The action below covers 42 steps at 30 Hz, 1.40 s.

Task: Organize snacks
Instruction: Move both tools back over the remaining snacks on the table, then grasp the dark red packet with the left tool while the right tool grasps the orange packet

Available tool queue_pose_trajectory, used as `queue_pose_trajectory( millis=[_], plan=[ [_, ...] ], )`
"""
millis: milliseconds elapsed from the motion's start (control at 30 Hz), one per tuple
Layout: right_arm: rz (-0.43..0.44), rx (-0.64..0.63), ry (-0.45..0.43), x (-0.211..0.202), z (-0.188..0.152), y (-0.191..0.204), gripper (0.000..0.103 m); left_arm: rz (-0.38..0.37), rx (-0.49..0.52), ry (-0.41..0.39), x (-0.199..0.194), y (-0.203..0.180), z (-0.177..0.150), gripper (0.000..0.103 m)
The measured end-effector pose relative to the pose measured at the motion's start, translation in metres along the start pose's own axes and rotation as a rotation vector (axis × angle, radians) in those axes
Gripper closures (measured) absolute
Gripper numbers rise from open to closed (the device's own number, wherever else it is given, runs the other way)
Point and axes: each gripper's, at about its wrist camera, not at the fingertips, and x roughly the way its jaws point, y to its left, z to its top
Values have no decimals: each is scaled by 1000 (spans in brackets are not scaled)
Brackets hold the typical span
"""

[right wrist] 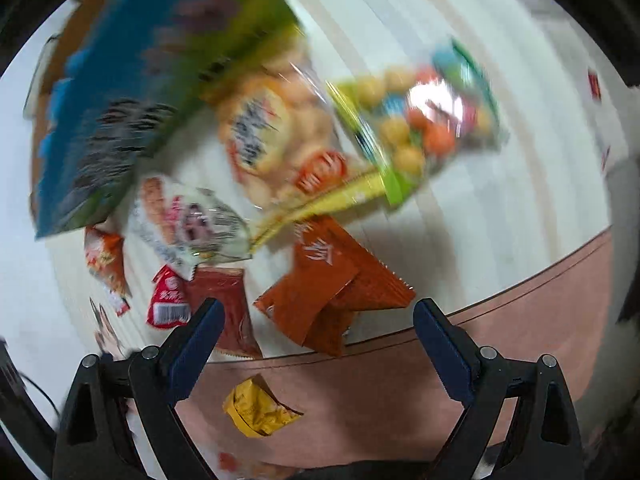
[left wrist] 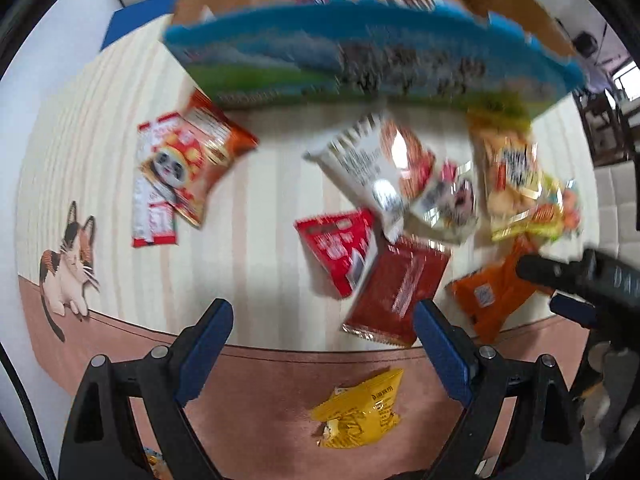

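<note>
While both tongs (left wrist: 322, 318) (right wrist: 316, 316) gape empty, snack packets (left wrist: 394, 296) crowd mat (left wrist: 260, 184) before box (left wrist: 360, 60).

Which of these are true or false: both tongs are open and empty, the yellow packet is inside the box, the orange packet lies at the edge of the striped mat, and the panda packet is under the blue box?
1. Both tongs, left and right, are open and empty. True.
2. The yellow packet is inside the box. False: it lies on the pink surface, outside the blue box.
3. The orange packet lies at the edge of the striped mat. True.
4. The panda packet is under the blue box. False: it lies on the mat beside it.
</note>
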Motion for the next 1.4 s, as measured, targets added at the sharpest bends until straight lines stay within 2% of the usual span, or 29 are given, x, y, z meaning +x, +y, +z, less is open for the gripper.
queue_pose_trajectory(
  millis=[67, 100, 133, 167, 200, 233, 333, 400, 467, 500, 567, 600, 633, 667, 733, 867, 933, 967, 1033, 1400],
  plan=[
    [13, 35, 23, 14, 2, -1, 9, 9, 20, 22, 10, -7, -5, 11],
    [9, 43, 36, 23, 3, 0, 14, -11, 9, 39, 13, -10, -6, 11],
    [-1, 40, 47, 29, 4, 1, 25, -10, 16, 46, 16, -13, -7, 11],
    [-26, 17, 41, 29, 3, 5, 27, -7, 25, 50, 19, -16, -9, 11],
    [-54, -15, 35, 29, 2, 9, 40, -3, 32, 53, 21, -19, -10, 11],
    [-78, -56, 45, 30, 1, 12, 47, -6, 39, 56, 23, -22, -10, 11],
    [-141, -166, 93, 31, -2, 13, 48, -18, 63, 78, 30, -35, -11, 11],
    [-216, -256, 99, 28, -4, 11, 48, -27, 79, 93, 36, -44, -10, 11],
    [-253, -295, 95, 25, -5, 8, 48, -30, 97, 111, 43, -53, -9, 11],
    [-276, -304, 93, 23, -5, 7, 47, -31, 102, 125, 48, -57, -8, 11],
    [-304, -310, 80, 22, -6, 5, 39, -50, 103, 152, 58, -63, -6, 11],
    [-298, -305, 76, 22, -7, 5, 34, -52, 104, 163, 61, -64, -4, 13],
    [-289, -290, 77, 23, -8, 2, 32, -47, 100, 167, 65, -64, -3, 22],
    [-282, -264, 91, 26, -10, 0, 32, -55, 96, 170, 66, -64, -2, 38],
    [-255, -228, 111, 29, -10, -8, 32, -46, 88, 169, 67, -64, -2, 47],
    [-273, -221, 89, 38, -20, -9, 36, -24, 95, 188, 67, -59, -3, 49],
    [-303, -230, 65, 38, -28, -7, 42, -15, 84, 189, 66, -54, -4, 49],
    [-297, -232, 54, 38, -30, -6, 43, -15, 75, 192, 64, -46, 3, 49],
    [-290, -234, 43, 36, -33, -3, 47, -21, 50, 199, 65, -37, -2, 49],
    [-188, -291, 53, 1, -73, 1, 54, -88, 20, 183, 28, -22, -51, 49]
  ],
)
